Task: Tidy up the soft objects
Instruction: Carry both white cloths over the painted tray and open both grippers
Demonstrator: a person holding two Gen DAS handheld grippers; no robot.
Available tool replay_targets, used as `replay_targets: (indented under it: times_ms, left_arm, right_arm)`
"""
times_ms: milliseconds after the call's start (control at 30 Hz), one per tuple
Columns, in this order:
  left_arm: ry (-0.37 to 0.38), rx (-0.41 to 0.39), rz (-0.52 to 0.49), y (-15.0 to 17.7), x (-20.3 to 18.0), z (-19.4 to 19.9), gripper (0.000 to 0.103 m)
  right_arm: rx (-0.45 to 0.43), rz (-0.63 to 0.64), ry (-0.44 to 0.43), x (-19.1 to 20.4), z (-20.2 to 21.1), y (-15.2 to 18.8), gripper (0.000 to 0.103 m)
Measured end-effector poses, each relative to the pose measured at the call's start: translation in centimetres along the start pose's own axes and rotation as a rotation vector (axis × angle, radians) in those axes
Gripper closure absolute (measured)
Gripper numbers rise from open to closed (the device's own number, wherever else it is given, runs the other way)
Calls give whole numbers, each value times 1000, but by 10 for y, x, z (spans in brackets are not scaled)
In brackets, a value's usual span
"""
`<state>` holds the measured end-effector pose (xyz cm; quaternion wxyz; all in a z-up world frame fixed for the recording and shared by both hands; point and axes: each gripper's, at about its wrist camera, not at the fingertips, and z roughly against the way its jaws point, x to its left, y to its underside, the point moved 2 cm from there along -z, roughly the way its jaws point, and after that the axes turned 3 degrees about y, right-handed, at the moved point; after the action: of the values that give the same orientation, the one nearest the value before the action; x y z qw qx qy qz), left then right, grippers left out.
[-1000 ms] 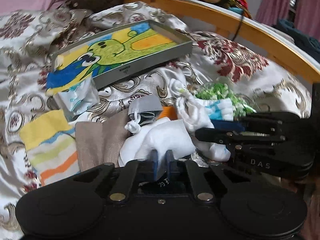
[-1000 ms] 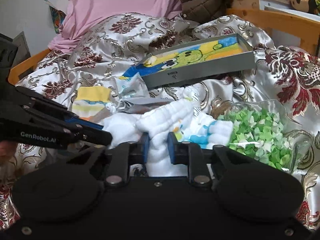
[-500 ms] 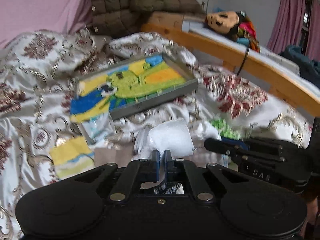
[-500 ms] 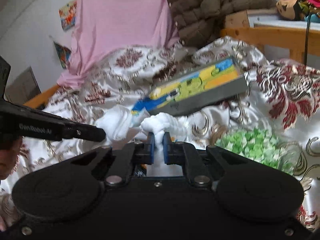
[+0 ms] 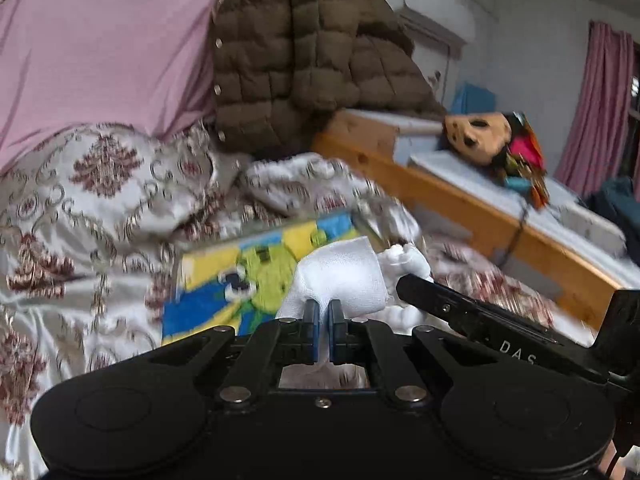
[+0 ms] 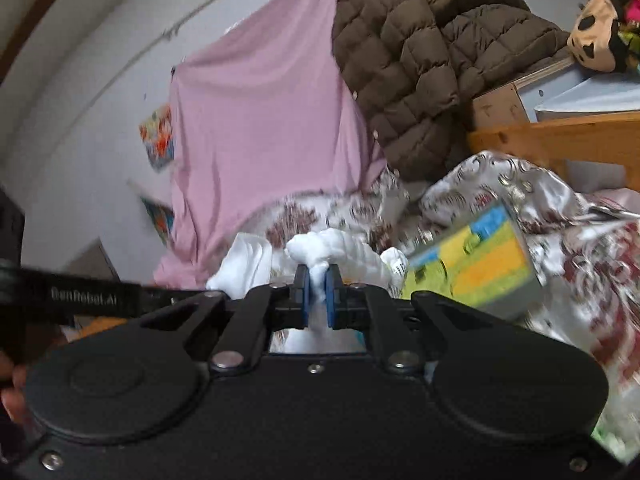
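Observation:
My left gripper [image 5: 323, 312] is shut on a white gauze cloth [image 5: 340, 276] and holds it up above the bed. My right gripper [image 6: 317, 280] is shut on a white ribbed towel [image 6: 340, 248], also lifted. The two cloths hang close together; whether they are one piece I cannot tell. The right gripper shows in the left wrist view [image 5: 472, 312] at the right, and the left gripper shows in the right wrist view [image 6: 92, 300] at the left. A grey tray with a yellow, green and blue cloth [image 5: 248, 276] lies behind on the bed; it also shows in the right wrist view [image 6: 480, 264].
A floral satin bedspread [image 5: 100, 208] covers the bed. A brown puffer jacket [image 5: 304, 48] and a pink sheet [image 5: 100, 48] hang behind. A wooden bed rail [image 5: 460, 216] runs at the right, with a plush toy [image 5: 480, 140] beyond it.
Both grippers have risen with their white cloths, lifting them off the pile. The views now tilt up towards the wall, and the pile of cloths has dropped out of sight.

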<state>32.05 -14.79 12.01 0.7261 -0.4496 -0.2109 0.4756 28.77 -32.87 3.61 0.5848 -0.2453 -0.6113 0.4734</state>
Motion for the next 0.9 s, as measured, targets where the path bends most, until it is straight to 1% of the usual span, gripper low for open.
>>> replay_targets:
  times_ms: [67, 167, 333, 467, 633, 767, 900]
  left_arm:
    - [-16, -20, 25, -11, 3, -18, 99]
    - [-38, -36, 86, -22, 9, -54, 99]
    - [-43, -38, 184, -28, 19, -117, 99]
    - [-47, -29, 224, -25, 27, -157, 99]
    - [-69, 19, 257, -16, 35, -198, 99]
    - [-71, 68, 308, -6, 42, -217, 99]
    - [-77, 104, 348, 5, 46, -225, 97]
  right_arm:
    - [-23, -64, -11, -14, -19, -12, 100]
    - [-41, -160, 3, -42, -46, -16, 100]
    - [-30, -292, 63, -86, -92, -3, 100]
    - [-34, -340, 96, -110, -120, 3, 100]
    - [-29, -393, 163, -138, -145, 15, 100]
    - [-8, -345, 231, -154, -162, 16, 100]
    - [23, -266, 285, -153, -175, 9, 97]
